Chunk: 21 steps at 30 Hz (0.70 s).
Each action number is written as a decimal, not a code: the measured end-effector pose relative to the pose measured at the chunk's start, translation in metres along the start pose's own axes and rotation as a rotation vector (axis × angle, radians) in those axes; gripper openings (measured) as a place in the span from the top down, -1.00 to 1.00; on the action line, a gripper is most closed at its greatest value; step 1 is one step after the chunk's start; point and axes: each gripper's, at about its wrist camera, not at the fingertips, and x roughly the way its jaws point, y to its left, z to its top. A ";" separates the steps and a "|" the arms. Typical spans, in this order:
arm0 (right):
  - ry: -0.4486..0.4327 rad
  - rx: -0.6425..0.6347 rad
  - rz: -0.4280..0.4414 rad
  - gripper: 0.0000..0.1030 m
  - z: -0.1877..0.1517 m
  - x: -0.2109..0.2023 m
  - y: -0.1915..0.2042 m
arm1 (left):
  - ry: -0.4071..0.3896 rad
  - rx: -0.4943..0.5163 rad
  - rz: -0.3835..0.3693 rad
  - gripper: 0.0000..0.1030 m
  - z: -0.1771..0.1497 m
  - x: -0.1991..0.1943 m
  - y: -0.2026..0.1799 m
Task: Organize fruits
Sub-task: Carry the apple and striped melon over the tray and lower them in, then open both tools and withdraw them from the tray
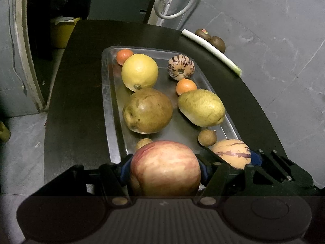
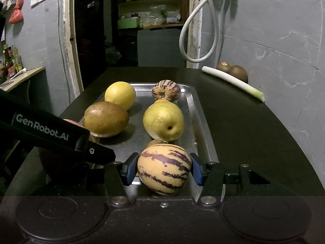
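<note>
Nearest the lens, left tongs (image 1: 165, 167) clamped on a big red-streaked apple (image 1: 165, 168), blue pads (image 1: 124, 167) pressed to both its flanks, held at the near end of the steel tray (image 1: 106, 93). Over to the right, right tongs (image 2: 164, 168) gripping a cream melon with purple stripes (image 2: 164, 168), pads snug against its sides, also at the tray's near end, just beside the apple.

Across the tray from left to right in the left wrist view: a small orange (image 1: 124, 56) tucked in the far left corner, touching a yellow grapefruit (image 1: 139, 72); in front of that, a brown pear (image 1: 147, 110); a small brown fruit (image 1: 143, 143) peeking out behind the apple. Right half: a second striped melon (image 1: 181, 67) at the far end, stem end toward the camera; another small orange (image 1: 185, 86) just below it, touching a green-yellow pear (image 1: 201, 107); then a small round brown fruit (image 1: 207, 137) near the right rim.

Off the tray, on the dark tabletop (image 1: 77, 101) at the far right edge: a leek stalk (image 1: 211, 50) lying diagonally, with two kiwis (image 1: 211, 37) just behind it against the grey wall.
</note>
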 end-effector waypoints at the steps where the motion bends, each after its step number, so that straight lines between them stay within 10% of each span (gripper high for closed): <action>1: 0.000 -0.002 -0.001 -0.06 0.000 -0.001 0.000 | 0.001 0.002 0.003 -0.29 0.000 0.000 -0.001; 21: -0.051 0.119 -0.121 -0.82 -0.006 -0.078 -0.002 | -0.112 0.054 -0.009 -0.97 -0.021 -0.057 -0.007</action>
